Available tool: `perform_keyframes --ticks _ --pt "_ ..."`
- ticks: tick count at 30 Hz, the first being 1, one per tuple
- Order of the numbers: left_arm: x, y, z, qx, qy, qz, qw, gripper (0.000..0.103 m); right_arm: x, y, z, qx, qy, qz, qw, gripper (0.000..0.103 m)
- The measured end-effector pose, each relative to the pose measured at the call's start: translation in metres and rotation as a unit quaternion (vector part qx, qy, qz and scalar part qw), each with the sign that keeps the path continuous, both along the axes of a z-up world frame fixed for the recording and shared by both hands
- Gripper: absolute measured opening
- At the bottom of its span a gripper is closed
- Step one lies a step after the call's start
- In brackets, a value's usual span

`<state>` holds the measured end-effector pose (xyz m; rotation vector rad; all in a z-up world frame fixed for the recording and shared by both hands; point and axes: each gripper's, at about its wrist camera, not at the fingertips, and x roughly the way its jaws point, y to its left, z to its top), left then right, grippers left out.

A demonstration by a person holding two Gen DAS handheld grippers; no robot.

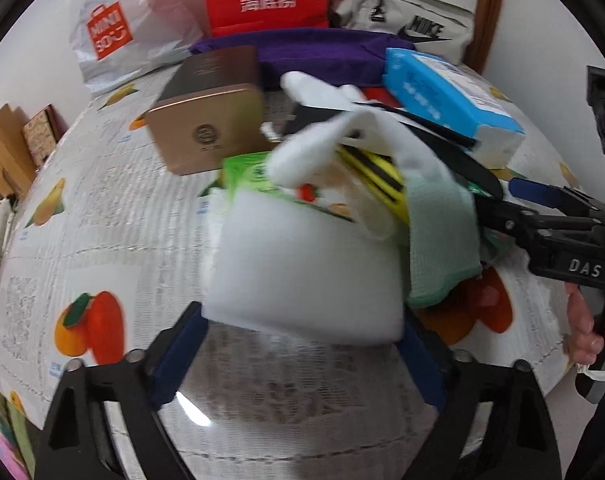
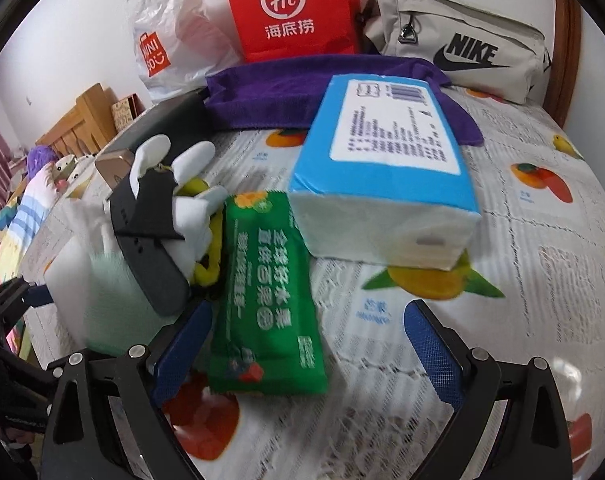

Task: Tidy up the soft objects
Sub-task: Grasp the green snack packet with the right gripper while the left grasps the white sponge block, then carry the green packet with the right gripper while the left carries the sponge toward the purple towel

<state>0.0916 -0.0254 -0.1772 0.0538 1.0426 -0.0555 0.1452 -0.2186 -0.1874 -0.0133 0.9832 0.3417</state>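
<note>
The white foam block (image 1: 306,268) sits between the blue pads of my left gripper (image 1: 302,344), which closes on its near corners and holds it; my left wrist view shows this plainly, while my right wrist view catches only a blurred white edge of the block (image 2: 68,268) at far left. Just right of the block hangs a mint-green cloth (image 1: 438,240), and above the block a white plush toy (image 1: 342,136) with a yellow part lies tangled with a black strap (image 1: 454,160). Behind the block to the left stands a gold tin (image 1: 210,120), which the right view barely shows. My right gripper (image 2: 306,344) stands wide open and holds nothing; its left pad is beside a green wipes pack (image 2: 266,300) lying on the fruit-print tablecloth (image 2: 522,280). Only the right view shows that pack whole, whereas the left view hides most of it behind the block. Right of the block and farther back rests a blue tissue pack (image 2: 386,160), its printed label clear only in the right view. Beyond the block lie a purple towel (image 1: 302,56), a red paper bag (image 2: 294,12), a white plastic bag (image 1: 114,28) and a grey Nike bag (image 2: 462,44).
</note>
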Motion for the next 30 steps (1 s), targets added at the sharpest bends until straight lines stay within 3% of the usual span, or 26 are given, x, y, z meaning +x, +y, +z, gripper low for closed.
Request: perform_keyframes --ticks 2,3,5,6,11,18,20,22,25,30 --pt "0.000 0.008 0.001 -0.006 -0.001 0.008 0.9999 0.077 0.001 0.007 -0.001 -0.006 -0.008 0.010 1.000 0.079" --pt "0.000 0.012 0.002 -0.010 -0.003 0.013 0.9999 0.075 0.001 0.011 -0.001 -0.015 -0.012 0.015 1.000 0.066" --pt "-0.002 0.018 0.004 -0.017 -0.007 0.019 0.9997 0.070 -0.001 0.016 -0.001 -0.023 -0.017 0.024 0.999 0.055" --pt "-0.003 0.021 0.004 -0.018 -0.009 0.022 0.9996 0.066 -0.002 0.016 0.000 -0.018 -0.016 0.029 0.999 0.042" --pt "-0.002 0.036 0.005 -0.025 -0.015 0.033 0.9990 0.057 -0.015 0.012 0.007 -0.017 -0.004 0.037 0.999 0.038" --pt "0.000 0.058 0.001 -0.024 -0.018 0.061 0.9977 0.056 -0.051 -0.010 0.007 -0.052 0.008 0.021 0.998 0.038" --pt "0.001 0.063 0.001 -0.024 -0.019 0.066 0.9973 0.056 -0.058 -0.019 0.005 -0.062 0.016 0.004 0.998 0.040" --pt "0.003 0.064 0.000 -0.023 -0.018 0.065 0.9974 0.056 -0.059 -0.026 0.005 -0.052 0.014 -0.005 0.999 0.049" --pt "0.005 0.066 -0.002 -0.020 -0.021 0.064 0.9975 0.059 -0.052 -0.028 0.004 -0.045 0.008 -0.019 0.999 0.062" --pt "0.003 0.075 0.001 -0.023 -0.035 0.060 0.9973 0.074 -0.040 -0.020 0.000 -0.063 -0.012 -0.026 0.998 0.063"
